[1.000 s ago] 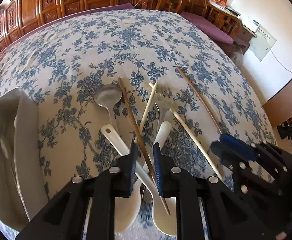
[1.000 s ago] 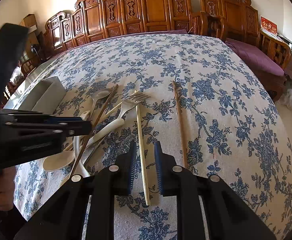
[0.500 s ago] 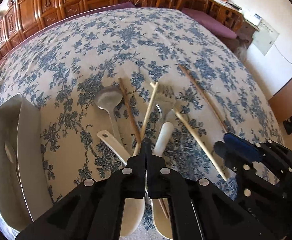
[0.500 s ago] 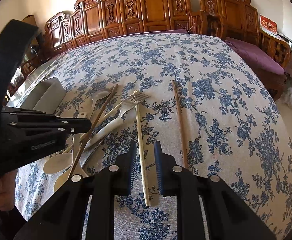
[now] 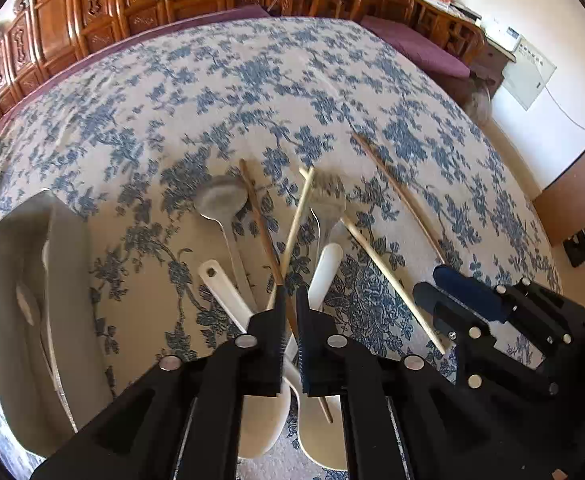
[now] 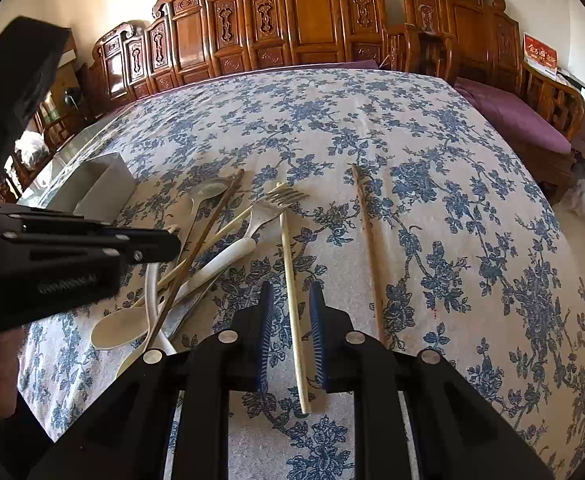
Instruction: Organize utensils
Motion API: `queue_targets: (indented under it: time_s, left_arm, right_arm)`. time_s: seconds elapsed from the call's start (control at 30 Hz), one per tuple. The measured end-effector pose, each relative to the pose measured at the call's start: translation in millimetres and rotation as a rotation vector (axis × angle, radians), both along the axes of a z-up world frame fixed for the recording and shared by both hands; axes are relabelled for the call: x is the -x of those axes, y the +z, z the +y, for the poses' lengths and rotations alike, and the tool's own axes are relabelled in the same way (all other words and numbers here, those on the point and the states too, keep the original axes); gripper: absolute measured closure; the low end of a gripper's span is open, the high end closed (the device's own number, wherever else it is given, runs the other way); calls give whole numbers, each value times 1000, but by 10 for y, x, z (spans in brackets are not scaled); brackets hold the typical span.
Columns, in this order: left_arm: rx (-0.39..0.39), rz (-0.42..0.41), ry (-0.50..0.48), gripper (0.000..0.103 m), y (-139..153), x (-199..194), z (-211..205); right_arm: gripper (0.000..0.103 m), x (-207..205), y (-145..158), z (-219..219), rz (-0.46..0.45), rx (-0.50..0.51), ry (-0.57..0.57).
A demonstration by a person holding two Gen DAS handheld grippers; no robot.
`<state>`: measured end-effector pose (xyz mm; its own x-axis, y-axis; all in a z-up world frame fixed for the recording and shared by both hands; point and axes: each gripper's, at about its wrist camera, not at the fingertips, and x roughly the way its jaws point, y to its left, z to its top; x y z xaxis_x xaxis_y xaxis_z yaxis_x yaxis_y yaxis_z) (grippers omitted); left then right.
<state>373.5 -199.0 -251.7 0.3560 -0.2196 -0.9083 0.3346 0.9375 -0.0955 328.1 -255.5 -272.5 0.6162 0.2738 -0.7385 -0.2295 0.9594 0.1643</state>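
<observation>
Gripping a dark chopstick (image 5: 266,240) in nearly closed jaws, the left gripper (image 5: 288,296) sits over the utensil pile on the flowered tablecloth (image 5: 252,80). Pile: metal spoon (image 5: 221,199), fork (image 5: 327,196), two white spoons (image 5: 228,292), a crossing pale chopstick (image 5: 298,216). Right gripper (image 6: 290,296) hangs narrowly parted, straddling another pale chopstick (image 6: 290,264) without pressing it. A brown chopstick (image 6: 366,232) lies apart, to its right. Grey tray (image 5: 64,280) at the left holds one spoon.
</observation>
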Motion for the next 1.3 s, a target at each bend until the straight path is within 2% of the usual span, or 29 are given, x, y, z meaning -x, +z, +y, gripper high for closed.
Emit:
queue_targets:
  time_s: [0.23, 0.47, 0.67, 0.87, 1.1, 1.13, 1.17, 1.2, 1.3]
  left_arm:
    - [19, 110, 39, 97, -215, -123, 49]
    - [41, 143, 43, 99, -247, -167, 41]
    - [36, 91, 39, 99, -151, -104, 44]
    - [82, 2, 31, 99, 196, 41, 152]
    - [123, -78, 44, 99, 497, 274, 452]
    - [129, -90, 53, 99, 528, 328, 530]
    - [134, -99, 58, 99, 548, 378, 598]
    - [138, -104, 62, 99, 562, 411, 647]
    - [132, -127, 81, 99, 590, 544, 842]
  right_arm:
    - [82, -44, -9, -105, 10, -25, -28]
    - [82, -50, -11, -103, 8, -25, -27]
    - [82, -50, -16, -99, 6, -23, -25]
    - [83, -29, 15, -66, -9, -31, -13]
    - [82, 31, 107, 132, -36, -71, 70]
    - [80, 34, 120, 172, -35, -85, 87]
    - [72, 44, 133, 221, -36, -101, 110]
    - [68, 57, 143, 262, -37, -109, 125]
    - [66, 87, 164, 421, -35, -120, 173]
